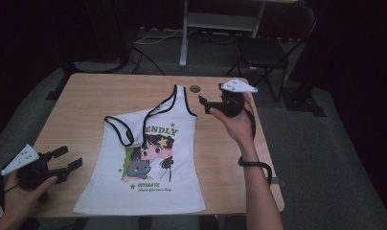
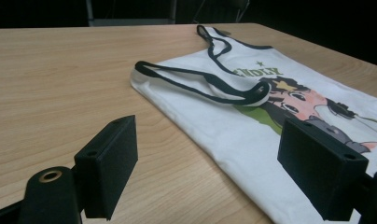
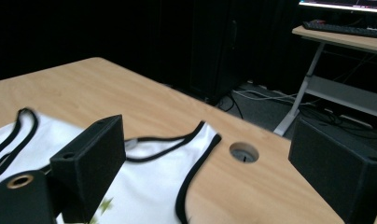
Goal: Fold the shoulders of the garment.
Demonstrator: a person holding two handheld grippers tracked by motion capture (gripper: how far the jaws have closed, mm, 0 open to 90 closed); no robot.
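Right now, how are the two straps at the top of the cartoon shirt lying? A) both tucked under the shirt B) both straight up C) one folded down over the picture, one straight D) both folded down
C: on the white tank top, the left strap is flopped down over the print, while the right strap lies straight toward the table's far edge.

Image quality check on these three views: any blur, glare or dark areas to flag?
High view: tabletop evenly lit, surroundings nearly black, shirt print readable, no glare. Left gripper view: near tongs soft, shirt's black strap sharp. Right gripper view: strap at the left edge smeared, backdrop dark, table hole clear.
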